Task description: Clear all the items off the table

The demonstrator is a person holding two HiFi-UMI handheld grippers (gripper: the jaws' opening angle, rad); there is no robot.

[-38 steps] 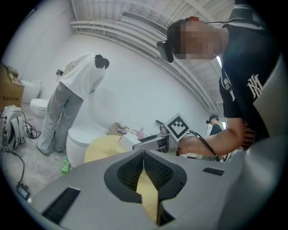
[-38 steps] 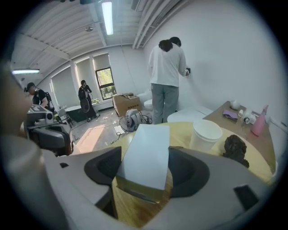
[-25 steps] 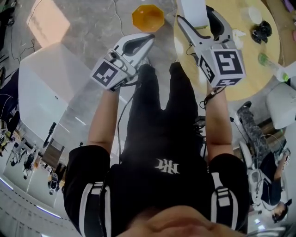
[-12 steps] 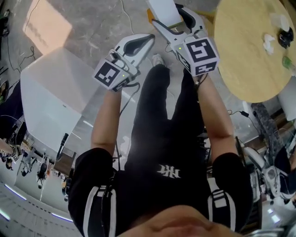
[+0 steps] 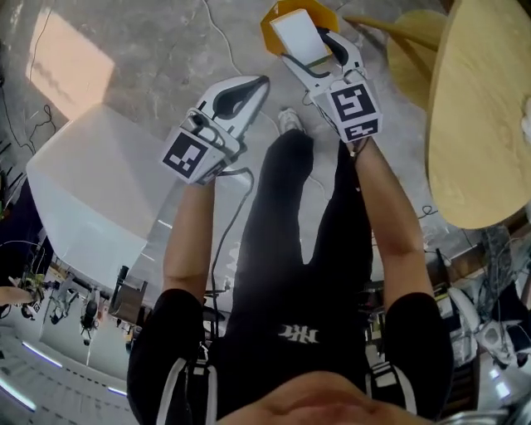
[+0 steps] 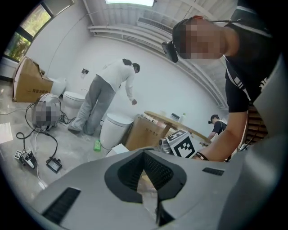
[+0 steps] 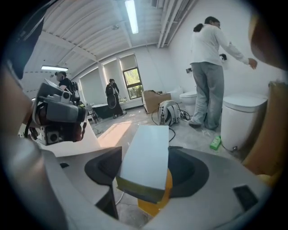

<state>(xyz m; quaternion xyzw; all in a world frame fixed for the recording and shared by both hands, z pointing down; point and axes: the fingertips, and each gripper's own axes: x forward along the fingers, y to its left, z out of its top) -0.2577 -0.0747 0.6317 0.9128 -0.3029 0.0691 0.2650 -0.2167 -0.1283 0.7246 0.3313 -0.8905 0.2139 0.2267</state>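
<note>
Head view first. Looking straight down past black trousers (image 5: 290, 216) at a grey floor. Got the right gripper (image 5: 309, 48) clamped on a white box (image 5: 292, 33). Holding it over an orange bin (image 5: 272, 21) on the floor, well clear of the round wooden table (image 5: 481, 124) and its edge on the right. Can also see the left gripper (image 5: 262, 81) just to the lower left, jaws pressed together, near a big white block (image 5: 91, 183).

Left gripper view next. Jaws clenched here, pinching a thin crumpled see-through scrap (image 6: 147, 195) in the seam. Can't tell what the scrap actually is. Past that, spotting the right gripper's marker cube (image 6: 182, 144), a cardboard carton (image 6: 144, 132), the table's far edge, and a person in a white top (image 6: 112, 85) bending over by the wall.

Right gripper view last. Squeezing the box from both sides, long face up, yellowish end face toward the camera. Peeking out right under it, the orange bin again. Also catching the left gripper off to the left and a small green thing (image 7: 216, 143) on the floor.
</note>
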